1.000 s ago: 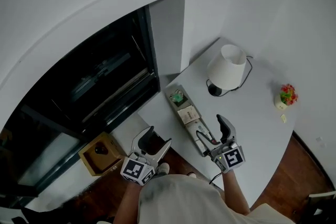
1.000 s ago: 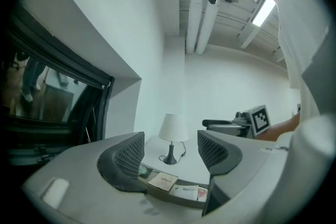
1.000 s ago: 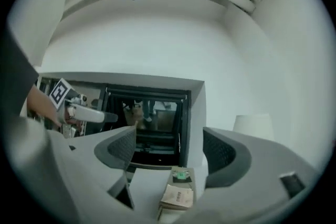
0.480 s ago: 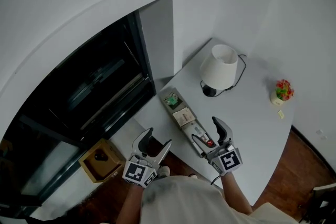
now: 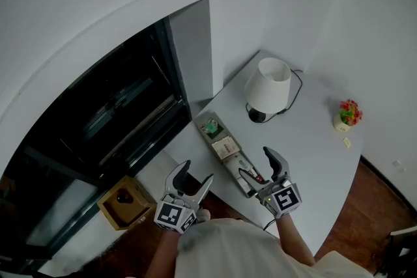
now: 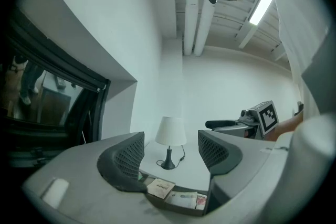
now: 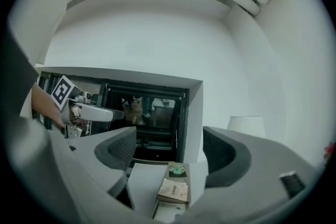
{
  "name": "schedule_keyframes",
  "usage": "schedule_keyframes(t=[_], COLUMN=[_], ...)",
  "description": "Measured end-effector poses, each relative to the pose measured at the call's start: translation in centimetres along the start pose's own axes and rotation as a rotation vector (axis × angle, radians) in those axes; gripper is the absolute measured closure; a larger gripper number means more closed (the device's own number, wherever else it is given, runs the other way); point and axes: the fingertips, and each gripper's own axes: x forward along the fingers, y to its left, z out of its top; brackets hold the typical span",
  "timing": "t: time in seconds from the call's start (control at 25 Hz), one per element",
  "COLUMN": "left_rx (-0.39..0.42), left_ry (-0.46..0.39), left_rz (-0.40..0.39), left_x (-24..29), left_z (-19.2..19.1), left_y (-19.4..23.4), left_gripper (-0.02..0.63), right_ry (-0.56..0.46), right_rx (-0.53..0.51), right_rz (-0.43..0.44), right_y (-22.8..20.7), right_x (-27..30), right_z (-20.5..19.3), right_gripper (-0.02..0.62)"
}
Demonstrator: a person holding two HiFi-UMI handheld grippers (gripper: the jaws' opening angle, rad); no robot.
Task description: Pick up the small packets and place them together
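A long narrow tray (image 5: 217, 137) lies on the white table near its left edge. In it sit a green packet (image 5: 210, 127), a tan packet (image 5: 224, 148) and a white packet with a red end (image 5: 249, 172). The right gripper (image 5: 262, 163) hovers open over the tray's near end, nothing between its jaws. The left gripper (image 5: 192, 176) is open and empty, off the table's left edge. The right gripper view shows the green packet (image 7: 178, 169) and tan packet (image 7: 174, 191). The left gripper view shows the tan packet (image 6: 160, 188) and white packet (image 6: 187, 199).
A white lamp (image 5: 267, 86) with a black base and cord stands at the table's far side. A small pot of bright flowers (image 5: 346, 115) sits far right. A brown box (image 5: 126, 202) stands on the floor at left, under a dark window (image 5: 111, 107).
The view has drifted a little, so the table sits slightly left in frame. Both grippers keep their places relative to the tray and stay open.
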Motion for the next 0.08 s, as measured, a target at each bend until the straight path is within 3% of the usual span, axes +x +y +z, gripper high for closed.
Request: schedule_keyframes(t=[0.08], left_rx=[-0.003], left_ry=[0.006], left_rz=[-0.002], left_x=[0.23], left_z=[-0.17], left_y=[-0.44], left_gripper=[0.295], right_ry=[0.010], right_rx=[0.003], right_rz=[0.004], right_y=[-0.30], right_x=[-0.29], right_z=[-0.36], right_gripper=[0.184])
